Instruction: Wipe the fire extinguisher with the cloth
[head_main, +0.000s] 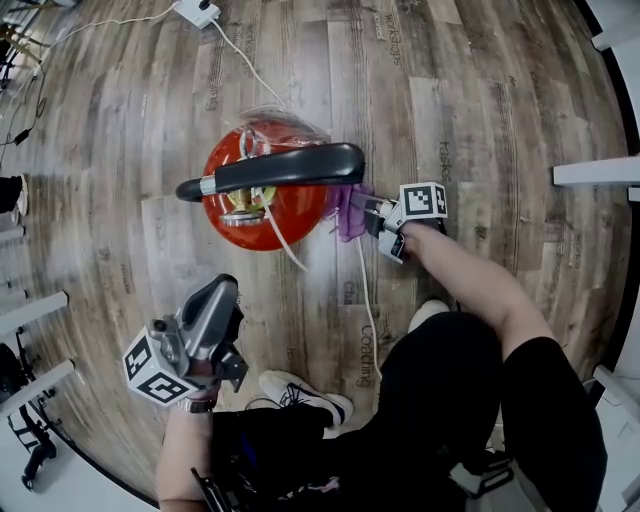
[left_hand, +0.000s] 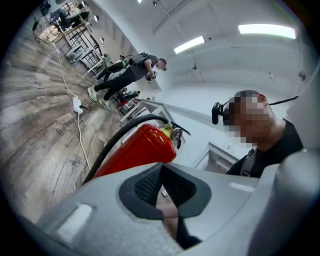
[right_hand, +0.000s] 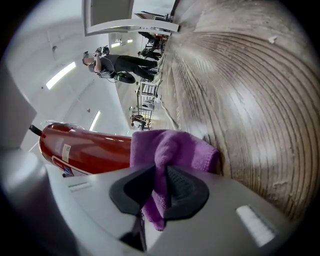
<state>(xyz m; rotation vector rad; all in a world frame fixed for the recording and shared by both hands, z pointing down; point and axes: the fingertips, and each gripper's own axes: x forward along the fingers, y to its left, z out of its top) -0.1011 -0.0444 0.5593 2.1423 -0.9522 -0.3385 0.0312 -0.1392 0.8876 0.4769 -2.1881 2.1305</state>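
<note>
A red fire extinguisher (head_main: 285, 205) with a black hose (head_main: 280, 168) stands upright on the wooden floor. My right gripper (head_main: 372, 216) is shut on a purple cloth (head_main: 350, 212) and holds it against the extinguisher's right side, low down. In the right gripper view the purple cloth (right_hand: 172, 152) bunches between the jaws beside the red fire extinguisher (right_hand: 87, 147). My left gripper (head_main: 225, 305) hangs below the extinguisher, apart from it, shut and holding nothing. The left gripper view shows the red fire extinguisher (left_hand: 135, 152) and black hose (left_hand: 120, 135) just beyond the closed jaws.
A white cable (head_main: 365, 300) runs along the floor from the extinguisher toward my shoe (head_main: 300, 392). A white power strip (head_main: 197, 11) lies at the top. White furniture edges (head_main: 595, 172) stand at the right, table legs (head_main: 30, 310) at the left. Another person (left_hand: 130, 70) bends over far off.
</note>
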